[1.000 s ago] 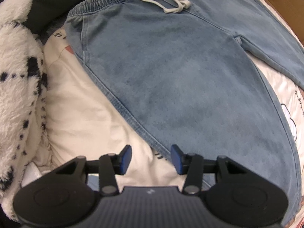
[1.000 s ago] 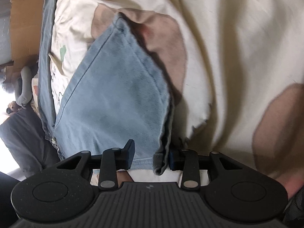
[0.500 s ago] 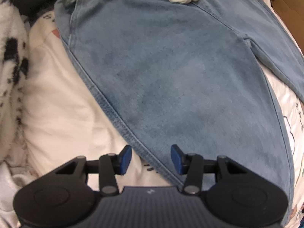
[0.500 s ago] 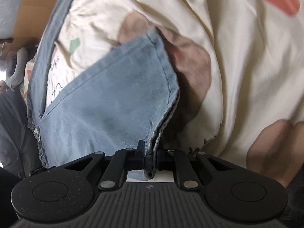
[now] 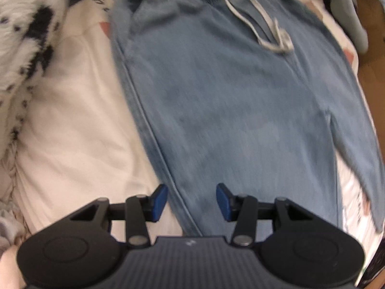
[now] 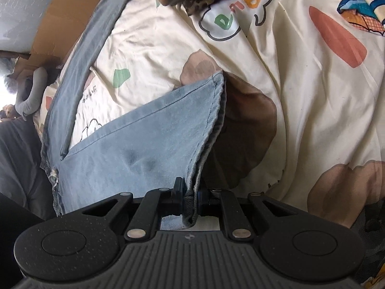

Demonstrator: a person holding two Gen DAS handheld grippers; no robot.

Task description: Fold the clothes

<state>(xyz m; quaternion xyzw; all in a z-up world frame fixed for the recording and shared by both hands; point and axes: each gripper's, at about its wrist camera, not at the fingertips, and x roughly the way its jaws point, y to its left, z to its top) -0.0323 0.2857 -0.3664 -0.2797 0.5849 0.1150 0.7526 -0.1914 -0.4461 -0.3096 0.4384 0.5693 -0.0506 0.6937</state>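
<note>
One pair of light blue denim trousers (image 5: 228,101) lies spread on a cream printed bed sheet (image 5: 72,125), its gathered waistband at the far end with one pale drawstring (image 5: 267,29) lying loose across the front. A fluffy white blanket with black spots (image 5: 26,31) sits at the left edge. The left gripper (image 5: 191,201) hangs over the trousers' left side seam, its jaws apart with nothing pressed between them. In the right wrist view, one leg runs along the sheet (image 6: 300,101) by the cardboard (image 6: 60,21), and the other leg's hem (image 6: 211,120) is lifted off the bed. The right gripper (image 6: 191,195) has its jaws clamped on that hem's folded edge.
</note>
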